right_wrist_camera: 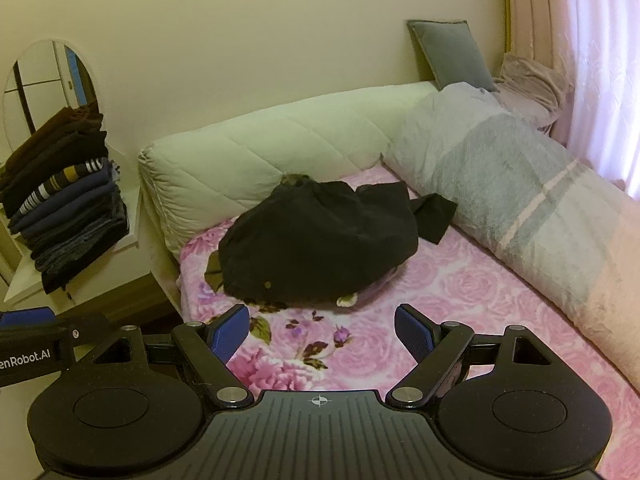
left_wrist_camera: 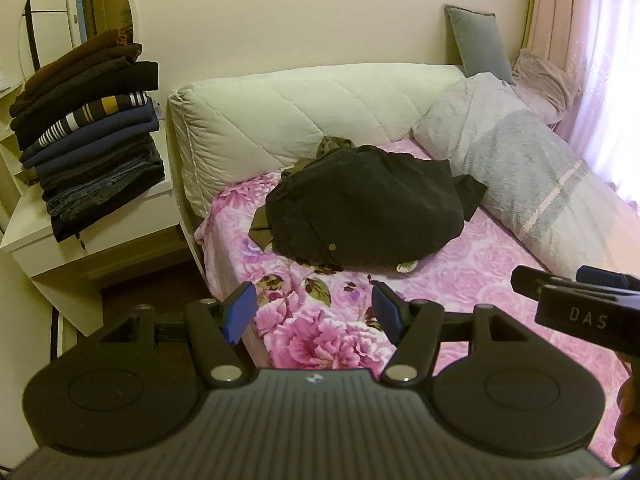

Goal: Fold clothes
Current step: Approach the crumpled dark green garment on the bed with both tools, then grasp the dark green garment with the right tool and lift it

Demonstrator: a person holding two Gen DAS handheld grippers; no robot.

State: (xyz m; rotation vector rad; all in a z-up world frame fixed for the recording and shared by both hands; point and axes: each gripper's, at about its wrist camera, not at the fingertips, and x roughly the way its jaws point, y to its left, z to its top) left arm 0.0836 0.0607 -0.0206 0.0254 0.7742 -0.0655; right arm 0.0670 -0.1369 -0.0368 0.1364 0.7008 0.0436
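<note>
Soft daylight came through the sheer pink curtain (left_wrist_camera: 600,80) at the right, blowing it out. Both fisheye views bent straight lines and vignetted the corners, and the crumpled black garment (right_wrist_camera: 320,240) lost detail in shadow.

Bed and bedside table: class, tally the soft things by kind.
Loose clothes heap: 1
Folded clothes stack: 1
Cushions: 2, white and grey
Rolled duvet: 1
Floral blanket: 1
Total: 6

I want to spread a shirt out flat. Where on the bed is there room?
Free: the pink floral blanket between the black clothes heap and the near edge, beside the rolled duvet. Crowded: the nightstand under the folded stack.
</note>
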